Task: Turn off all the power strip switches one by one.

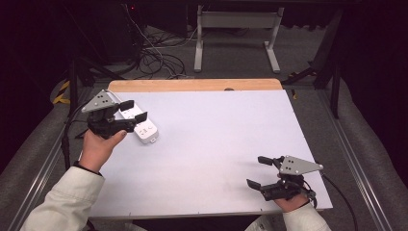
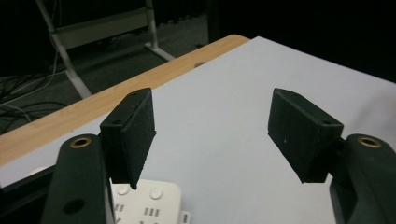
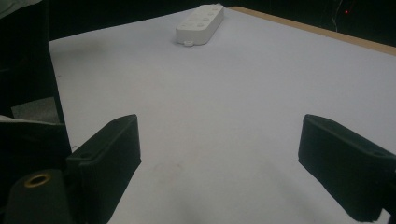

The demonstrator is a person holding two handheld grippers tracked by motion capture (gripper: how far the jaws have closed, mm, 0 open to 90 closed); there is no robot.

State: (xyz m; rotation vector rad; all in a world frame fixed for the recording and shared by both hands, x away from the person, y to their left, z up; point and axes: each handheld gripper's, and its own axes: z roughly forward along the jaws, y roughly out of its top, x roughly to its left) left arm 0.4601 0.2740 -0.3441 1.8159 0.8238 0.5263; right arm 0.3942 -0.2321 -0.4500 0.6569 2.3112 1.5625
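The left tool (image 1: 133, 110) hangs just above the white power strip (image 1: 140, 126), which lies flat on the white bench (image 1: 216, 144) near its far left corner. The jaws of this tool stand wide apart, released, with nothing between them; the pads press on nothing. In the left gripper view the strip's end (image 2: 149, 200), with its round buttons and socket slots, shows low down, below and just behind the left jaw, while bare bench top lies ahead between the two jaws. A hand (image 1: 98, 147) in a pale sleeve (image 1: 67, 202) carries this tool, and the grey three-cornered plate on top of it tilts toward the bench's left edge.

The right tool (image 1: 260, 172) sits low over the near right part of the bench, well apart from the strip, with its jaws pointing left across the surface. Its jaws are also spread wide and grasp nothing. In the right gripper view the power strip (image 3: 200, 25) lies far ahead of the jaws, a little left of the gap between them, on the bare white top.

Beyond the left tool a strip of wooden edge (image 1: 192, 85) borders the far side of the bench, and past it a tangle of cables (image 1: 154, 55) lies on the floor beside a pale metal frame (image 1: 238, 29)
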